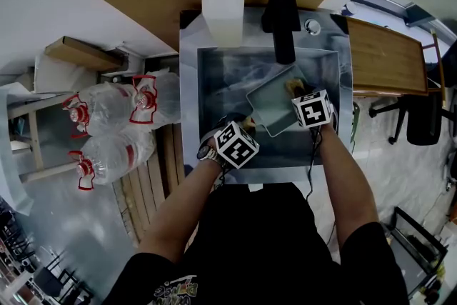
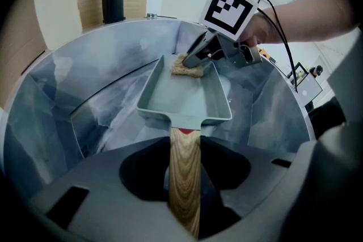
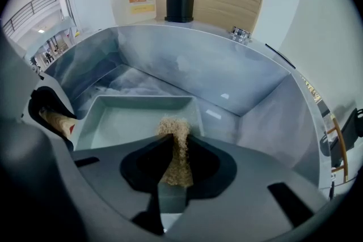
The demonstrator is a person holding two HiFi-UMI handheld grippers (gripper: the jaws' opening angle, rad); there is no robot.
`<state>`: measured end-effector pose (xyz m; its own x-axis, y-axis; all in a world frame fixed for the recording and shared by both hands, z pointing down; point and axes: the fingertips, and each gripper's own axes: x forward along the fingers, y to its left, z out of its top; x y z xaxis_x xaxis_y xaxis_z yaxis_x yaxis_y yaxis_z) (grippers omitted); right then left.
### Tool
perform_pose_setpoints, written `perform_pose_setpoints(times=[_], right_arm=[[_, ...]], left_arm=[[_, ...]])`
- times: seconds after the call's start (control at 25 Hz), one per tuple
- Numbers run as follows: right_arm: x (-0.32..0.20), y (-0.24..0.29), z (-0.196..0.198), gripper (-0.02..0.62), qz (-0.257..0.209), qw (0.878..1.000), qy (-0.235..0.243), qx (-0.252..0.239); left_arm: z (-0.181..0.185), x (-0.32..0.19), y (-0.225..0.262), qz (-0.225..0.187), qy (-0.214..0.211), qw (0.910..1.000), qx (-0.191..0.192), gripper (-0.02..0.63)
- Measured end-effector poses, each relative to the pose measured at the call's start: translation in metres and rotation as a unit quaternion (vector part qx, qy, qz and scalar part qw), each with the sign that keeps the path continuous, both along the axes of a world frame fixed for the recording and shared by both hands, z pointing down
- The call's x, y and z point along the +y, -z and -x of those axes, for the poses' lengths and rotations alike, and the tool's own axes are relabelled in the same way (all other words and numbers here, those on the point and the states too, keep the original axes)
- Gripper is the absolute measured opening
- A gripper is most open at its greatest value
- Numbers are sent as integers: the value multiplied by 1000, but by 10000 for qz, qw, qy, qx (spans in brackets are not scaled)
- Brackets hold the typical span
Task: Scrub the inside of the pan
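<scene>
Left tongs (image 2: pixel 185 162) clench the pale wooden handle (image 2: pixel 185 184) of the grey-green rectangular pan (image 2: pixel 182 98).
I see my right tongs (image 3: pixel 174 162) pinching a tan fibrous scrubber (image 3: pixel 173 130) against its far corner, in the steel sink (image 1: pixel 214 75).

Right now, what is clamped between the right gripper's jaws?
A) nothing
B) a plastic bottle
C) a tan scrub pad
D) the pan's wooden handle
C: the right gripper view shows the scrub pad pinched in the jaws of the right gripper, over the pan. The wooden handle is in the left gripper.
</scene>
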<state>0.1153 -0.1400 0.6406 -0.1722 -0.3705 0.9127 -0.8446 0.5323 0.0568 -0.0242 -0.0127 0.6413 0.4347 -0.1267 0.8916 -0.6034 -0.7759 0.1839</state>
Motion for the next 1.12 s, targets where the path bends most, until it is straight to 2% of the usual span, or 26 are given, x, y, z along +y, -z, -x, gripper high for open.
perform_pose_setpoints(times=[0.24,0.6,0.92,1.12], right_arm=[[6,11,8,81,17,9993,-144,-359],[55,29,55,81,355,9922,112,-1186],[91,24,86,81,716,9872,300,-1396],[96,14,86,80,774,9887,243,-1263]], left_arm=[[1,-1,1,-1,-8,10000,-8,172],[0,-2,1,-18,-9,10000,-10,172],[0,-1,1,-12,-6,10000,-16,172],[0,-1,1,-4,-5,10000,-23,172]])
